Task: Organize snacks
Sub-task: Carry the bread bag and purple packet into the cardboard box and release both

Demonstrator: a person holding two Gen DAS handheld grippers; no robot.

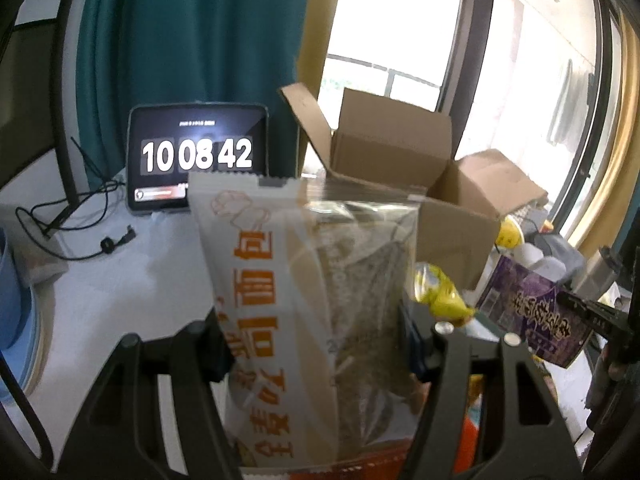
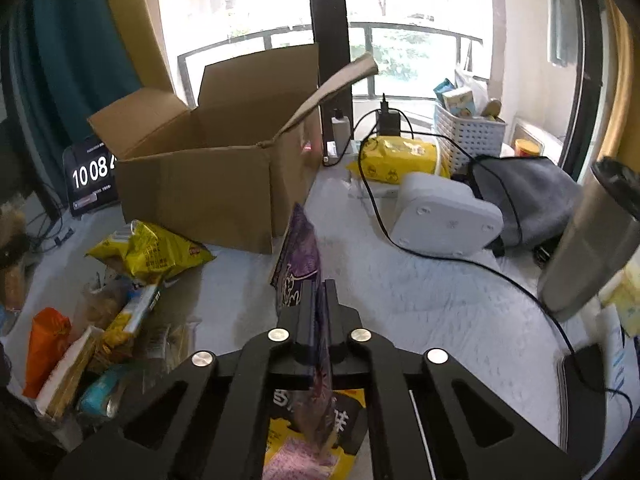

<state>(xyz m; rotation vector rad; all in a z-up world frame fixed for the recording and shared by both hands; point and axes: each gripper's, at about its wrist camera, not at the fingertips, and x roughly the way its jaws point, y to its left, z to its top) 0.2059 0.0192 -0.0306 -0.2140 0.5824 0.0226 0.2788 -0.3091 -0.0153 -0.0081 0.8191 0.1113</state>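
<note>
Right wrist: right hand-held gripper point(image 2: 319, 292) clamped on purple packet point(image 2: 298, 256) before the open box point(image 2: 200, 184), left hand-held gripper point(image 1: 316, 344) half-open gripping white bag point(image 1: 280, 280); next, likely carry both over box, release.

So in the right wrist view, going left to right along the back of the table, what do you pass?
Clock tablet → open cardboard box → yellow packet → white slotted basket → grey cloth → steel flask.
</note>
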